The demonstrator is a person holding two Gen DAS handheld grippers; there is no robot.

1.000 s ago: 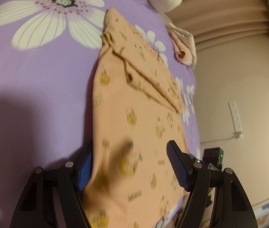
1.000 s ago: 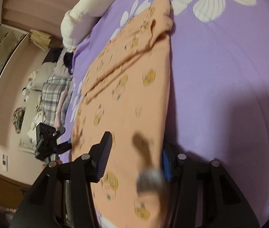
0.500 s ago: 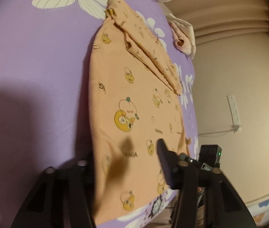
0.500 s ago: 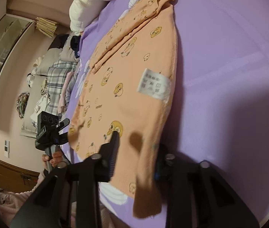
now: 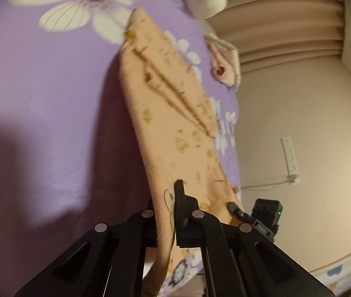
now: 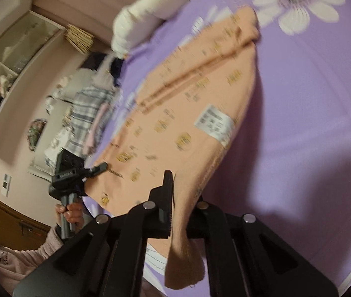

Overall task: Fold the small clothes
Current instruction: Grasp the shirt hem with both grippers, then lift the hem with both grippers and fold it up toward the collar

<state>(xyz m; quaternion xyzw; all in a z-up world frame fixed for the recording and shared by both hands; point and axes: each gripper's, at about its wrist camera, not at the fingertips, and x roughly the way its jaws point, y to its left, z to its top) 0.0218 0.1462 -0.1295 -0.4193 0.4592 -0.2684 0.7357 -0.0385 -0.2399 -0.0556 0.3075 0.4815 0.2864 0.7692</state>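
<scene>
You are gripping the small peach-orange knit garment with yellow cartoon prints in both tools. The left gripper is closing its jaws flat on the near hem, cloth pinched between the black pads, and the right gripper is doing the same at the other near corner, a loose flap hanging down below its jaws. Ahead of both sets of jaws the garment is stretching away across the purple bed sheet with large white flowers, its far end still lying on the bed, with a narrower folded layer resting on top just beyond the middle.

Expect it to be handling light and limp: thin, soft jersey with a fine ribbed edge, no stiffness, sagging wherever you are not supporting it. It is likely to be sliding easily over the smooth sheet, so the far end may be dragging rather than staying put. Corner holds like these look right for carrying the near edge over to the far one; keeping the hem taut between your two grips should be stopping the middle from drooping. A white printed care label is showing near the side edge ahead of the right jaws, so the inside face is up there.
</scene>
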